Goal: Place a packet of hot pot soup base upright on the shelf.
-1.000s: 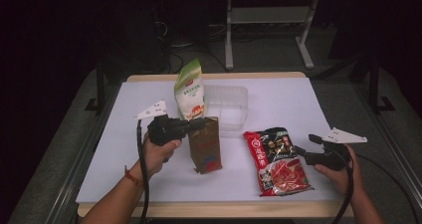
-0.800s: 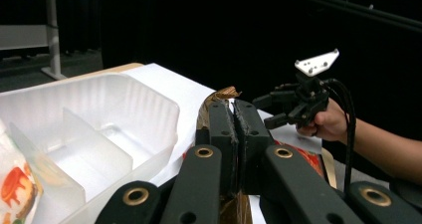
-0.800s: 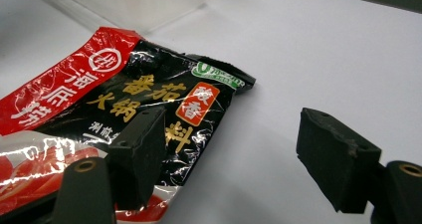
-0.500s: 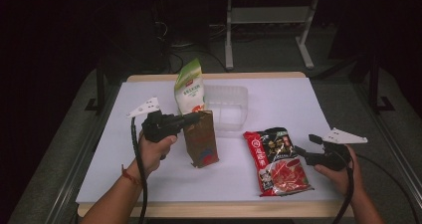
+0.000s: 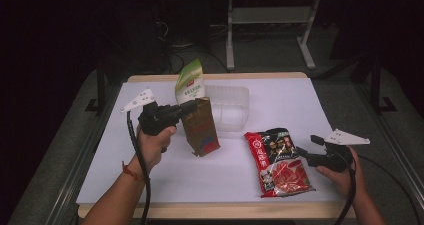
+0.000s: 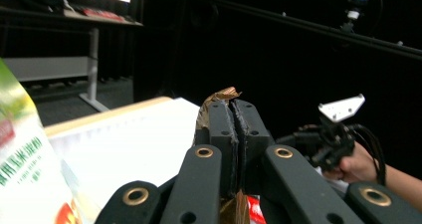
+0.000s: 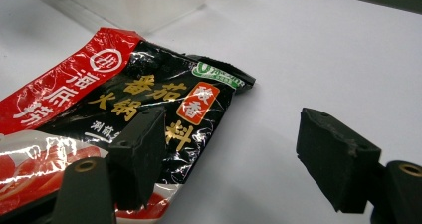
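Your left gripper (image 5: pixel 192 108) now sits higher and further from you vs a sec ago, w/ the brown pouch (image 5: pixel 201 127) coming along, top edge pinched in its jaws. The pouch hangs more upright now and sits closer to the green-white bag (image 5: pixel 190 81) and the clear tub (image 5: pixel 229 107), overlapping both in the high view. Its bottom is up off the white table (image 5: pixel 280 97), or only just touching; can't tell which.

I see a brown pouch (image 5: pixel 201 127) with a red-and-blue label, a green-and-white bag (image 5: pixel 190 82), a red-and-black packet (image 5: pixel 278 161) with gold lettering, and a white table (image 5: pixel 280 102).
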Demonstrator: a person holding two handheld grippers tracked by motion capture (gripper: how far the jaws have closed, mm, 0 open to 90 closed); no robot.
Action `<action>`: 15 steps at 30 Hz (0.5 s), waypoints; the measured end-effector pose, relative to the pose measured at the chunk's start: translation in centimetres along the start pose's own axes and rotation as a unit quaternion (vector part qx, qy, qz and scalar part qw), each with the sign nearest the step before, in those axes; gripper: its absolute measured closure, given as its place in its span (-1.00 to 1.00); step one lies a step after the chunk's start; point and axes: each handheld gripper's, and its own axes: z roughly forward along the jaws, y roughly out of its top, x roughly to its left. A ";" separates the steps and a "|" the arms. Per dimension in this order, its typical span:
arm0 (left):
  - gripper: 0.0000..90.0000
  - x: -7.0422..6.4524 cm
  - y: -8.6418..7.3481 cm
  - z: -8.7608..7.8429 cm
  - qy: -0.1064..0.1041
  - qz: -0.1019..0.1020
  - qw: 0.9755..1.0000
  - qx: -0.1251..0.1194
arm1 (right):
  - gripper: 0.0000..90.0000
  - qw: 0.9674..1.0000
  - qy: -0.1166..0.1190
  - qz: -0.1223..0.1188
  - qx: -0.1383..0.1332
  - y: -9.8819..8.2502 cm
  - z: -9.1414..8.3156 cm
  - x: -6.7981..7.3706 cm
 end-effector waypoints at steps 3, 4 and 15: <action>0.94 0.2 0.7 0.3 0.013 0.004 1.000 -0.003 | -0.40 1.000 -0.001 0.001 -0.001 0.0 0.0 0.0; 0.94 0.2 1.0 0.4 0.018 0.005 1.000 -0.003 | -0.40 1.000 -0.001 0.001 0.000 0.0 -0.1 0.0; 0.94 1.4 2.2 2.0 0.056 -0.004 0.998 -0.009 | -0.40 1.000 -0.002 0.001 -0.001 -0.2 -0.2 -0.2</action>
